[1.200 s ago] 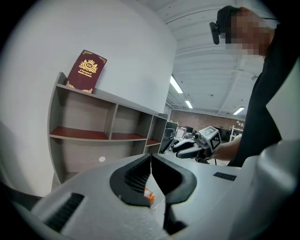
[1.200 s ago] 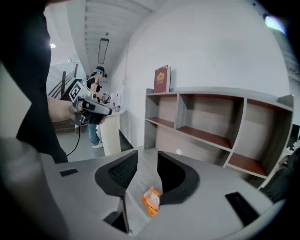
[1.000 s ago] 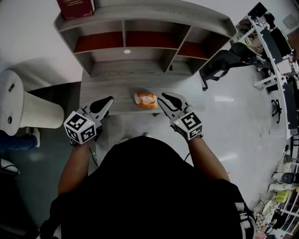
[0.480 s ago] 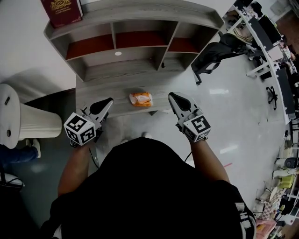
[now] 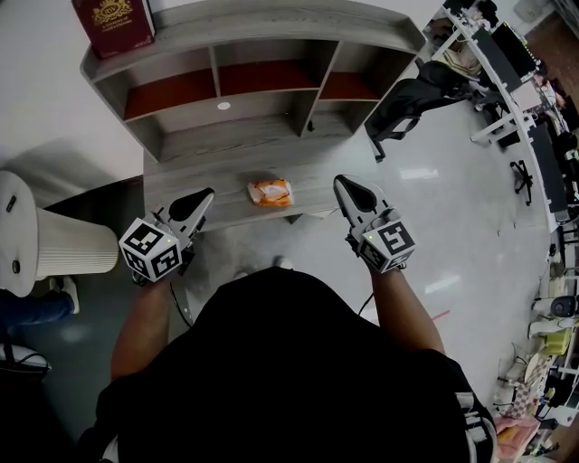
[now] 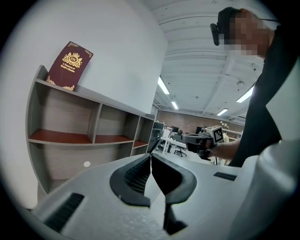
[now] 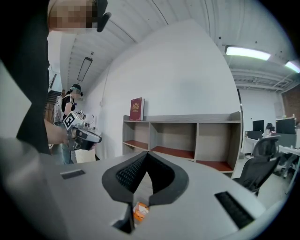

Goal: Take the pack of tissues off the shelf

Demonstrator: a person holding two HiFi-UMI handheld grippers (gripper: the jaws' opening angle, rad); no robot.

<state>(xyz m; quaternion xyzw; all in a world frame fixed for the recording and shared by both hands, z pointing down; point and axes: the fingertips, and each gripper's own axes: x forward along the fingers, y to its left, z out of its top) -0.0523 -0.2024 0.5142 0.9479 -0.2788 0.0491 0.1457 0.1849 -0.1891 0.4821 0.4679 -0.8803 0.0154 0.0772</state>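
- The pack of tissues [image 5: 270, 192], orange with a paler patch, lies flat on the grey wood table [image 5: 194, 163], close to the table's near edge and out in front of the shelf [image 5: 271, 36]. No jaw touches it.
- In the right gripper view the pack shows only as a small orange scrap low in the notch beneath the jaws, beyond them rather than between them.
- The right hand-held gripper [image 5: 345, 184] hovers at the pack's 3 o'clock, clear of it and past the table's right end. Its jaws have just closed, so the tips now meet with nothing in their grasp.
- The left hand-held gripper [image 5: 206, 194] sits at the pack's 9 o'clock, over the near left part of the table and apart from the pack. Its jaws are pressed together at the tips and carry nothing.
- The shelf stands at the pack's 12 o'clock, at the back of the table. It is a grey open unit with three compartments in a row, reddish boards as their floors, and a long open bay below.
- A dark red book [image 5: 113, 23] with a gold crest stands on the shelf's top board at its left end, at 11 o'clock from the pack.
- A white ribbed cylinder [image 5: 45, 240] stands on the floor at 9 o'clock, beyond the table.
- A black office chair [image 5: 416, 90] stands at 2 o'clock, with desks and monitors further off.
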